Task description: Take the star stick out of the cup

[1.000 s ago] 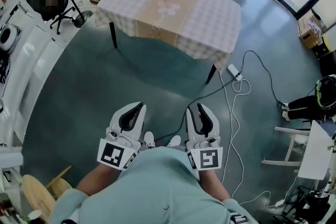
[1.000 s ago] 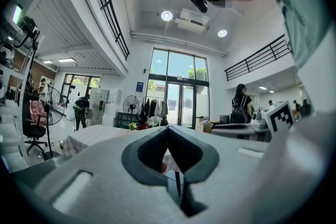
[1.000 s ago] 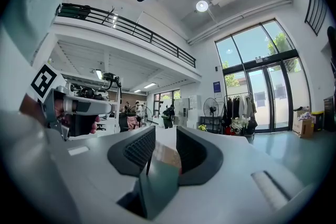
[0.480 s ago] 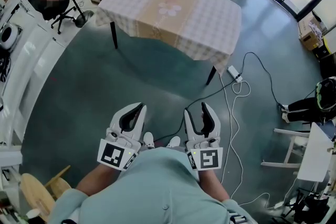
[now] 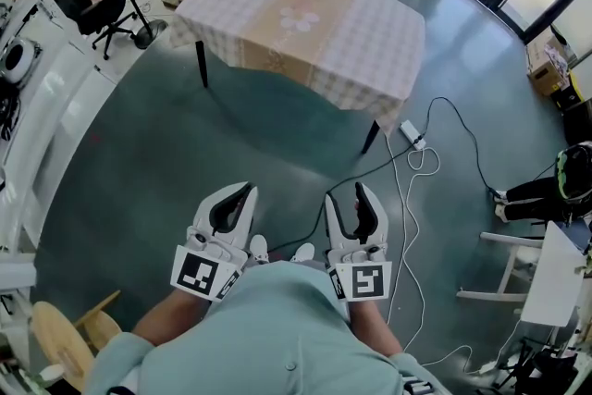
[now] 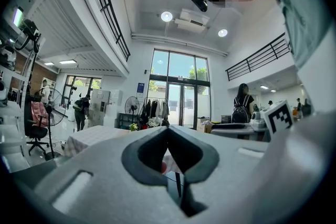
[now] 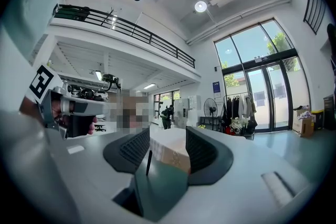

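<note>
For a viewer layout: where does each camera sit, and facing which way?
Head view: on the person's head, steeply down at floor and table; shows forearms, left gripper, right gripper.
Left gripper view: on that gripper, level past shut jaws.
Right gripper view: on that gripper, level; jaws just been opening, nothing between.
Shared: all show the table.

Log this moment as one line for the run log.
left tongs: shut, empty | right tongs: just been opening, nothing between them | table: ahead, not reached
</note>
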Demonstrator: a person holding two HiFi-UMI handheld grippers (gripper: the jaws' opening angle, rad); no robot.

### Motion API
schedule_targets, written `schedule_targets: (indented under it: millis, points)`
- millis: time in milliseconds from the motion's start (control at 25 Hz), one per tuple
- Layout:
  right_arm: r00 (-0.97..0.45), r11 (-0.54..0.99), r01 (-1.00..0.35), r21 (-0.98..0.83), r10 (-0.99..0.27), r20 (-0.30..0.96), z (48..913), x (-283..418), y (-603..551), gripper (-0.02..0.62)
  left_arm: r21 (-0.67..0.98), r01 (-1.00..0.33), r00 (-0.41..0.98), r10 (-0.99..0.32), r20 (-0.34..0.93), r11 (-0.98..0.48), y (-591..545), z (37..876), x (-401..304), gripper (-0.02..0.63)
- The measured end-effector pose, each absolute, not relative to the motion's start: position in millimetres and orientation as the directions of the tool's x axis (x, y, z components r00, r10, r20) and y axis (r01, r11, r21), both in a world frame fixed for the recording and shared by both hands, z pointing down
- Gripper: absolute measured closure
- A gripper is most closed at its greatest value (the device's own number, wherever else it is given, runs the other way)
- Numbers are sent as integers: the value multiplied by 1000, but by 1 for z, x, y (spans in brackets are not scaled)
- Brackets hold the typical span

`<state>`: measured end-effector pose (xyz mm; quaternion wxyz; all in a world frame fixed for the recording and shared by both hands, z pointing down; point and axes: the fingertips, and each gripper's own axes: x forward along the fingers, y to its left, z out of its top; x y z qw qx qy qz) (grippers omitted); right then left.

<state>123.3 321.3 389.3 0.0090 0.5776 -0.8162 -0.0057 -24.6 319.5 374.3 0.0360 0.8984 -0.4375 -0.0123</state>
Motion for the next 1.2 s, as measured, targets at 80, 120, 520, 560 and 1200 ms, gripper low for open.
schedule_targets:
  millis: [80,120,520,560,1200]
  points:
    - [-339,339,-941,20,-941,13,390,125,321,399,75,-787,615,-788,9,-613,321,373,-21,601]
    - [-343,343,-939,21,-939,16,390,126,321,399,75,-787,614,-789,8,-612,321,373,-19,601]
    - [-379,379,-925,24,-925,30,396,141,318,402,65,-809,586,-811,11,-584,327,374,1,601]
    - [-383,384,-923,24,-923,31,397,143,318,403,64,-812,582,-813,12,-580,328,374,4,601]
    - [-443,443,-896,11,-896,21,405,177,326,408,51,-859,512,-859,35,-510,345,379,35,601]
